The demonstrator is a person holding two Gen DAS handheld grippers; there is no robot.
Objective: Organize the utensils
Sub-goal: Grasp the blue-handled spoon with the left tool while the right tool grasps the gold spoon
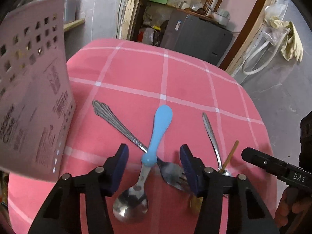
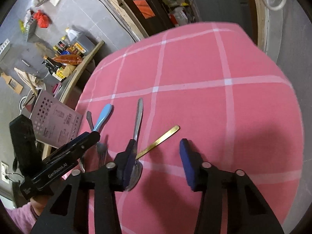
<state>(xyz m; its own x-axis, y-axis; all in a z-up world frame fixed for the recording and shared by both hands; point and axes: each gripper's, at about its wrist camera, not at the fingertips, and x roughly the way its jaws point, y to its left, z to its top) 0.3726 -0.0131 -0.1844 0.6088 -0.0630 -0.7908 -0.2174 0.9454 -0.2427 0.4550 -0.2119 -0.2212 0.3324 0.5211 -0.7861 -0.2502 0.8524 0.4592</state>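
White letters "DAS" stand on the black body of the right gripper (image 1: pixel 276 170) where it reaches in at the edge of the left wrist view. In the right wrist view the left gripper (image 2: pixel 58 156) carries "GenRobot.AI" in white along its black side. The pale perforated box (image 1: pixel 33 89) at the tabletop's edge bears dark printed blocks, small diagrams and a barcode-like patch, all too blurred to read.

Grey cabinet (image 1: pixel 197 35) in doorway; yellow gloves (image 1: pixel 291 42) hanging on wall; bottles (image 2: pixel 60 58) on shelf.
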